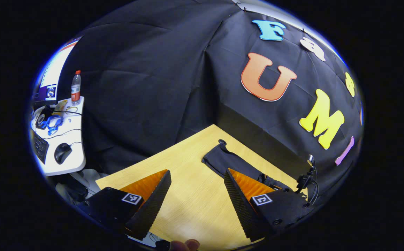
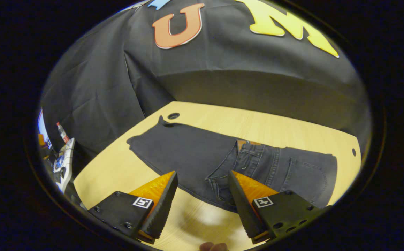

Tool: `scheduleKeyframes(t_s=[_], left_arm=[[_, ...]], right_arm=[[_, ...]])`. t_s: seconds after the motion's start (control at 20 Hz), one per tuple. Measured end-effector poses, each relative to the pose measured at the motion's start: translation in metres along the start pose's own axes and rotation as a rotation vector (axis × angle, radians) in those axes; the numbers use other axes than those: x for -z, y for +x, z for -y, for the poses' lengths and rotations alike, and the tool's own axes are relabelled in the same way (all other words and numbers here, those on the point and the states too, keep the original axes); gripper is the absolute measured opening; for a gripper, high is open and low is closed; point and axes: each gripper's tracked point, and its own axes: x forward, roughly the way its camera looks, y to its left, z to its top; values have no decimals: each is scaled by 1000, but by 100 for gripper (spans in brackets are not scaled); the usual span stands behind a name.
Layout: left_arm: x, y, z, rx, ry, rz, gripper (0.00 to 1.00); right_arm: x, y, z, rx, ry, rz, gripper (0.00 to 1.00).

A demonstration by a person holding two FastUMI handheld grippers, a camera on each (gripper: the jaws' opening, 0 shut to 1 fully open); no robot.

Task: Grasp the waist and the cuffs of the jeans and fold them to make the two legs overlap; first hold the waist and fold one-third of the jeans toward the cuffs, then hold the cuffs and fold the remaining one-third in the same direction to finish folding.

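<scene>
Dark grey jeans (image 2: 188, 150) lie flat on the wooden table (image 2: 275, 125), with the two legs overlapping. The waist part (image 2: 268, 164) is folded over the legs on the right, and the cuffs (image 2: 142, 141) point left. My right gripper (image 2: 202, 176) hangs open just above the near edge of the jeans, at the fold's waistband, holding nothing. In the left gripper view the cuff end of the jeans (image 1: 222, 160) lies ahead and to the right. My left gripper (image 1: 197, 172) is open over bare table (image 1: 188, 195), its right finger next to the cloth.
A white side desk (image 1: 73, 139) beyond the table's left edge holds a bottle (image 1: 75, 88), a mouse and a keyboard. A clamp with cables (image 1: 308, 177) sits at the table's right edge. A cable hole (image 2: 173, 115) lies near the cuffs. The booth's black cloth wall stands behind.
</scene>
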Motion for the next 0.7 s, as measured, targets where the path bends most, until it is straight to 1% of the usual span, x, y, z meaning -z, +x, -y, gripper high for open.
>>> scheduleKeyframes(t_s=[0.05,0.1,0.25,0.3,0.35,0.4,0.45,0.5,0.55,0.6,0.65,0.7], left_arm=[[0,10,2,14,-20,-7,99],[1,21,6,34,-46,-17,99],[11,59,25,107,-133,-73,99],[14,74,30,129,-172,-93,99],[19,89,33,147,-231,-118,99],[23,103,36,162,-303,-145,99],[28,117,35,176,-380,-173,99],[32,130,33,179,-455,-197,99],[36,142,29,184,-516,-214,99],[40,155,26,186,-561,-229,99],[48,172,26,185,-605,-247,99],[53,186,24,180,-640,-259,99]], right_arm=[[-9,-20,0,-5,-1,21,89],[-17,-40,-2,-11,-9,41,87],[-26,-104,-11,-39,-30,73,87],[-30,-125,-13,-45,-40,82,87],[-33,-144,-12,-43,-49,93,89],[-39,-162,-9,-35,-56,108,87],[-44,-179,-2,-20,-58,120,89],[-51,-196,7,1,-55,130,89],[-55,-210,17,25,-50,137,87],[-60,-220,30,56,-49,145,89],[-66,-230,43,90,-47,156,87],[-69,-239,55,119,-42,163,87]])
